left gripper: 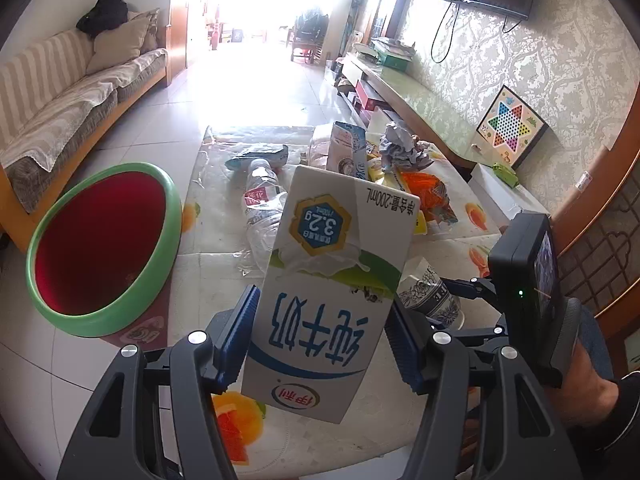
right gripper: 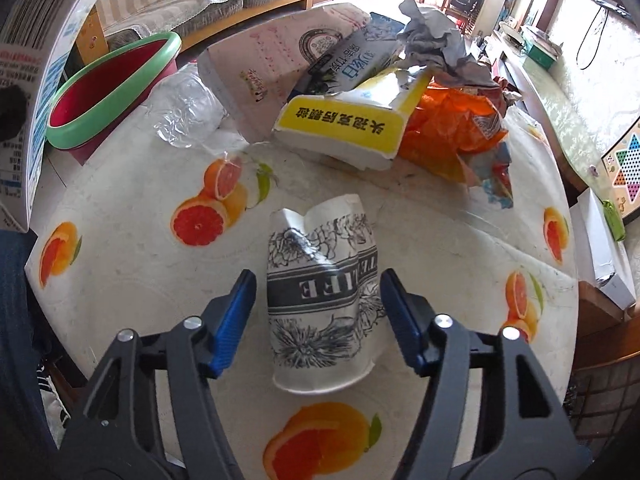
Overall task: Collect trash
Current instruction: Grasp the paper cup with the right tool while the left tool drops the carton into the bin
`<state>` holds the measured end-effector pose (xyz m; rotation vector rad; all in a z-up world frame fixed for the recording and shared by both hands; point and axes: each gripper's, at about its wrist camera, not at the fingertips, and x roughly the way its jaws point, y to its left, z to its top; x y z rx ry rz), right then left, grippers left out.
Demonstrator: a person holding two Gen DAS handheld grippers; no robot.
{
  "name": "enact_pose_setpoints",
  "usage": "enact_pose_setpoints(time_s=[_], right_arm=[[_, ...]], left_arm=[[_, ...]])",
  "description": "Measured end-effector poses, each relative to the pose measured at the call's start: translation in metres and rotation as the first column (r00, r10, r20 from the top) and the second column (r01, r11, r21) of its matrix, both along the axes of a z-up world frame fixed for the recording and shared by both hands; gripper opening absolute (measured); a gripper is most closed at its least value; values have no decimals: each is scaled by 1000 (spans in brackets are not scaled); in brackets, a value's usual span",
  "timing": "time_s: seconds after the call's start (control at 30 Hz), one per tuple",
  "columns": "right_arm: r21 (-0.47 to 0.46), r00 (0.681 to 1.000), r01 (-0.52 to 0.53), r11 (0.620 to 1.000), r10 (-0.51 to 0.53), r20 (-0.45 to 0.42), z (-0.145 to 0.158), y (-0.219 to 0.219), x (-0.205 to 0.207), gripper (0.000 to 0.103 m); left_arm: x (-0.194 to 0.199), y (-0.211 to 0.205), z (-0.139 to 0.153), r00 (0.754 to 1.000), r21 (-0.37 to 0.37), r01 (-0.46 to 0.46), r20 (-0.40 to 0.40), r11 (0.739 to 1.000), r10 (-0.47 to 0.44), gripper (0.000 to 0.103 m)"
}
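Note:
My left gripper (left gripper: 320, 336) is shut on a white, blue and green milk carton (left gripper: 328, 280) and holds it above the table, right of the red bin with a green rim (left gripper: 100, 248). The carton also shows at the left edge of the right wrist view (right gripper: 36, 80). My right gripper (right gripper: 316, 316) is open around a crushed white paper cup with black flower print (right gripper: 320, 304) that lies on the table; the jaws stand apart from its sides. The bin also shows in the right wrist view (right gripper: 112, 92).
The round table with an orange-fruit cloth (right gripper: 120, 300) holds a trash pile: a crushed clear bottle (left gripper: 264, 208), a yellow-and-white box (right gripper: 348, 128), an orange wrapper (right gripper: 452, 128), crumpled paper (right gripper: 436, 40) and cartons (right gripper: 280, 60). A sofa (left gripper: 60, 100) stands left, a TV bench (left gripper: 420, 100) right.

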<state>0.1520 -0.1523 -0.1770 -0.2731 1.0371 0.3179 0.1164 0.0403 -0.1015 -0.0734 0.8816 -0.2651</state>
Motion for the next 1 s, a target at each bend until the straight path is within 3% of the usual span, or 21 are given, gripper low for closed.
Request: enact_pose_setpoints(time_s=[0.07,0.13,0.43,0.67,1.0], right_arm=[[-3,1000,6,1000,-6,3,0,0,-1,46],[6,1000,11,1000,-11,-1,3,0,-2,43],[47,997,-7,999,4,73,53,9,-20,42],[102,991,-58,993,45,125,95,36,-16,43],[137,981,-119,983,96,167,118,86,-6,43]], left_arm=[[0,3,0,1000,-10,0,4,1000,0,58],[1,6,2,1000,-11,-6,13,1000,6,58],[4,34,8,996,-26,-71,44,997,72,58],[18,90,20,979,-13,-189,73,982,189,58],[44,172,11,949,31,-313,61,949,310,58]])
